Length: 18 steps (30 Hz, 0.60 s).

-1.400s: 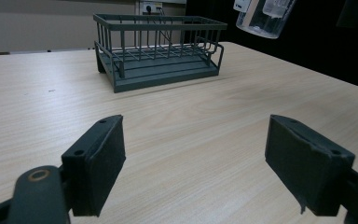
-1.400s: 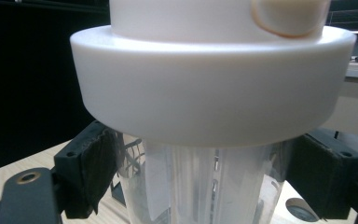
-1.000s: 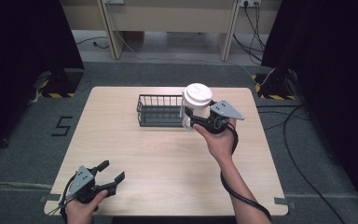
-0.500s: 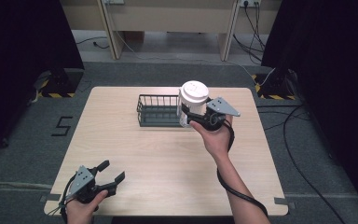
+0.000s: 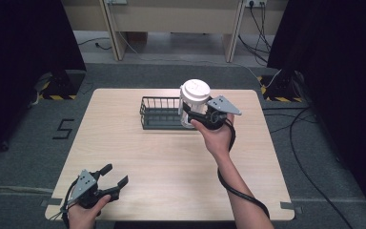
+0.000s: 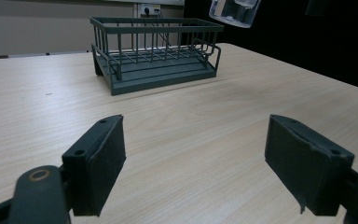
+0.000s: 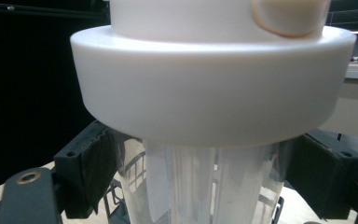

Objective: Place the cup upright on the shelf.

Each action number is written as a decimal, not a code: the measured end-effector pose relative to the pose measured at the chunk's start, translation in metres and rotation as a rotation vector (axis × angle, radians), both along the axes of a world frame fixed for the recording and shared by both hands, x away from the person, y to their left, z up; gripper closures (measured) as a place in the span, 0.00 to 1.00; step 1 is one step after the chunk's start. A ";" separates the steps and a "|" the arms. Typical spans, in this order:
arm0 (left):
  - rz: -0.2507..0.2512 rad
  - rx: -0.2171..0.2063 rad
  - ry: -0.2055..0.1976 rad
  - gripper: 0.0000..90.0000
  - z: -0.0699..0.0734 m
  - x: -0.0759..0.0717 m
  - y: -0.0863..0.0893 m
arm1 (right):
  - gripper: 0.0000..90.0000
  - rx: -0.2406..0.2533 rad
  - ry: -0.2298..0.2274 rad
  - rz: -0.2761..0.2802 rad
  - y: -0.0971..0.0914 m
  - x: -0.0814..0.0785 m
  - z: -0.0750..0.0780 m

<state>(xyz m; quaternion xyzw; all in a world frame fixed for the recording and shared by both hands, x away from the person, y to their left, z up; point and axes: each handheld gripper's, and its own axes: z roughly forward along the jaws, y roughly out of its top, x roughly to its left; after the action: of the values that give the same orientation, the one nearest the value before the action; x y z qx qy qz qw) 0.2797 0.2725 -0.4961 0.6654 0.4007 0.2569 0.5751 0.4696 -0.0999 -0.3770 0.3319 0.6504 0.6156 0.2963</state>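
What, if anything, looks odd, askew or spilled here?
Nothing stands out. The right gripper holds the white-lidded clear container upright above the dark wire basket's right end; the basket sits square on the table, and the left gripper rests open, apart.

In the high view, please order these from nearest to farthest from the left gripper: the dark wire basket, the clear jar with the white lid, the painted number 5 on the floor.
1. Painted number 5, floor at left.
2. Dark wire basket, table's far middle.
3. Clear jar with white lid, over the basket's right end.

Left gripper: near-left corner.

A light wooden table (image 5: 138, 157) stands on grey carpet (image 5: 24, 143), black curtains (image 5: 24, 33) either side.
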 end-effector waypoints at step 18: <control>0.002 -0.007 -0.001 0.22 0.000 0.000 0.001 | 0.19 0.008 -0.006 -0.007 0.012 0.014 0.010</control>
<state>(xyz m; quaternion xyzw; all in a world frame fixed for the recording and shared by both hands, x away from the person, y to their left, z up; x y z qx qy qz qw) 0.2799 0.2735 -0.4960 0.6628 0.4022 0.2563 0.5773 0.4835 -0.0878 -0.3674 0.3336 0.6460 0.6180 0.2991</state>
